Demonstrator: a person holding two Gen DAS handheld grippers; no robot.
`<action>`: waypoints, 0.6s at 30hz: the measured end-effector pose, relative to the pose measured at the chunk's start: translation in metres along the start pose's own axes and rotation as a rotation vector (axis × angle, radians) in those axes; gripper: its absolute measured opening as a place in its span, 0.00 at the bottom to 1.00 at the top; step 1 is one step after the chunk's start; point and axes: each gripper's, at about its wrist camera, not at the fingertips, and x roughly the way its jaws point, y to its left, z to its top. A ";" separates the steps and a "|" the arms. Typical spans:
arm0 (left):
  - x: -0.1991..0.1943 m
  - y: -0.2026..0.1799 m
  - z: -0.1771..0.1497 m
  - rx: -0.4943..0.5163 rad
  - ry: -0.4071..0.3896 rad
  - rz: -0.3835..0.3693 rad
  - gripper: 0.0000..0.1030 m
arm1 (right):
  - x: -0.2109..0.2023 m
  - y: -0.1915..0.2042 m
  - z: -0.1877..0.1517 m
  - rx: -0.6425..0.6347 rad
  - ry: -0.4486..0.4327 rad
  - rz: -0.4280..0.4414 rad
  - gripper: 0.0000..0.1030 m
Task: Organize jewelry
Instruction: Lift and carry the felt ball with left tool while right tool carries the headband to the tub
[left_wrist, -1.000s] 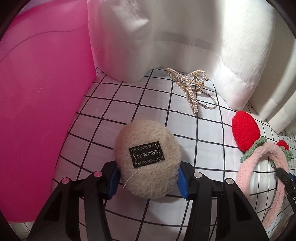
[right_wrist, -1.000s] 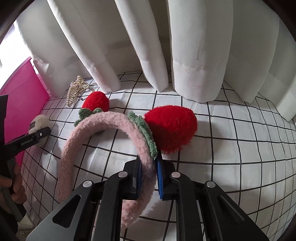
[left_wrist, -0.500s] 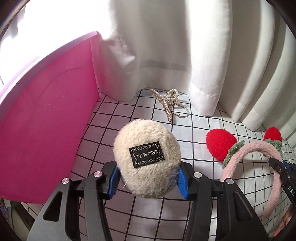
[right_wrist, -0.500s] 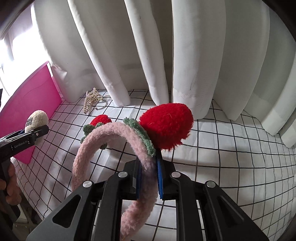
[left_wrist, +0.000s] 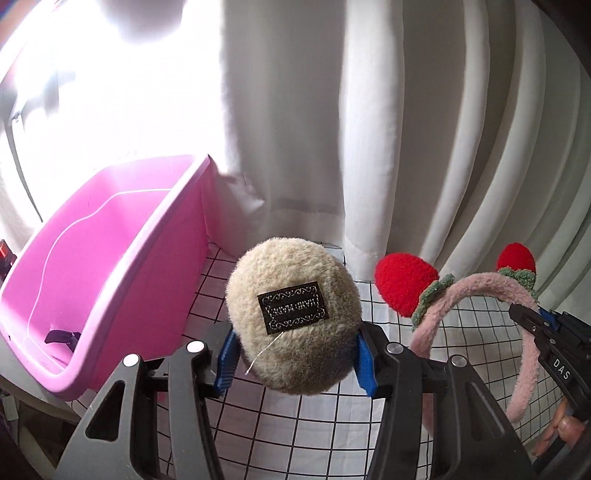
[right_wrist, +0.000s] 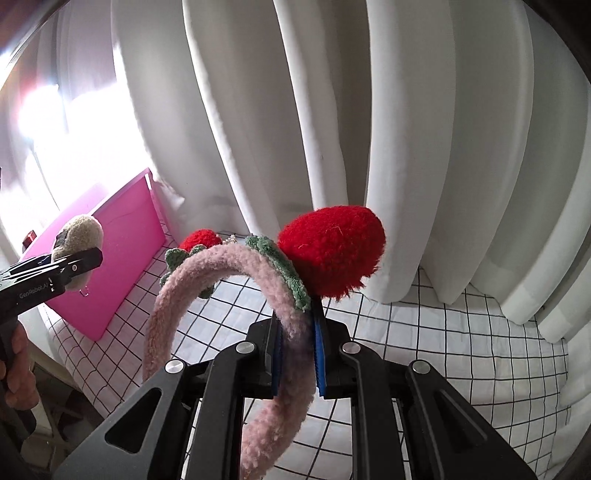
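Note:
My left gripper (left_wrist: 293, 354) is shut on a beige fluffy hair clip (left_wrist: 291, 317) with a black label and holds it in the air, right of the pink bin (left_wrist: 122, 266). It also shows in the right wrist view (right_wrist: 79, 236). My right gripper (right_wrist: 297, 354) is shut on a pink fuzzy headband (right_wrist: 229, 291) with two red strawberry ears and holds it above the cloth. The headband also shows in the left wrist view (left_wrist: 480, 291). A small dark item (left_wrist: 61, 338) lies in the bin.
A white cloth with a black grid (right_wrist: 461, 332) covers the surface. White curtains (right_wrist: 369, 129) hang right behind it. The pink bin stands at the left edge of the cloth. A pearl piece (right_wrist: 231, 239) peeks out behind the headband.
Both grippers have risen well above the cloth with their items. The left gripper now looks over the bin's rim into its inside. The pearl claw clip is now hidden in the left view.

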 end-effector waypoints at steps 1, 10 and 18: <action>-0.007 0.002 0.003 -0.004 -0.013 0.002 0.48 | -0.005 0.002 0.003 -0.008 -0.009 0.007 0.13; -0.061 0.031 0.024 -0.050 -0.125 0.045 0.48 | -0.024 0.039 0.036 -0.090 -0.087 0.070 0.13; -0.084 0.082 0.035 -0.119 -0.187 0.137 0.48 | -0.025 0.095 0.076 -0.187 -0.171 0.159 0.13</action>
